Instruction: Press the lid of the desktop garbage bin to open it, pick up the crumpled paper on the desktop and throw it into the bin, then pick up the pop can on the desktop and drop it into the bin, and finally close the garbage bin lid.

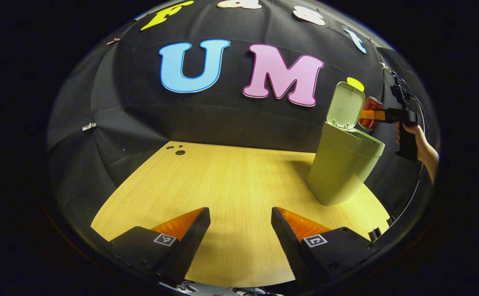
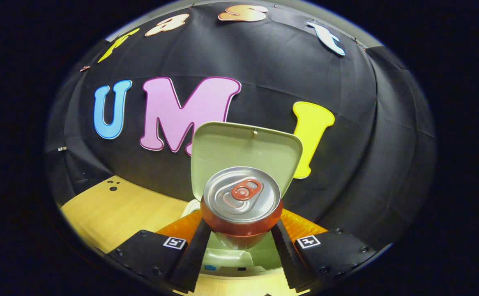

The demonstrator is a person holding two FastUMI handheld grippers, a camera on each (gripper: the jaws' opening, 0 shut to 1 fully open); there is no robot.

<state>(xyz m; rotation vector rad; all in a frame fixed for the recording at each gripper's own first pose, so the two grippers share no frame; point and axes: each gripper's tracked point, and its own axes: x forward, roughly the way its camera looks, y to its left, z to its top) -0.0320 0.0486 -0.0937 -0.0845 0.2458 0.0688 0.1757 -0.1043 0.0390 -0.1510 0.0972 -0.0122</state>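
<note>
The right gripper is clamping the pop can on both sides, holding it above the open garbage bin, whose lid is standing upright. The left gripper is hovering over the desktop with fingers apart, holding nothing

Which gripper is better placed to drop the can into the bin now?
Right: the right gripper clamps the pop can over the open bin; the left gripper hangs open, apart.
</note>
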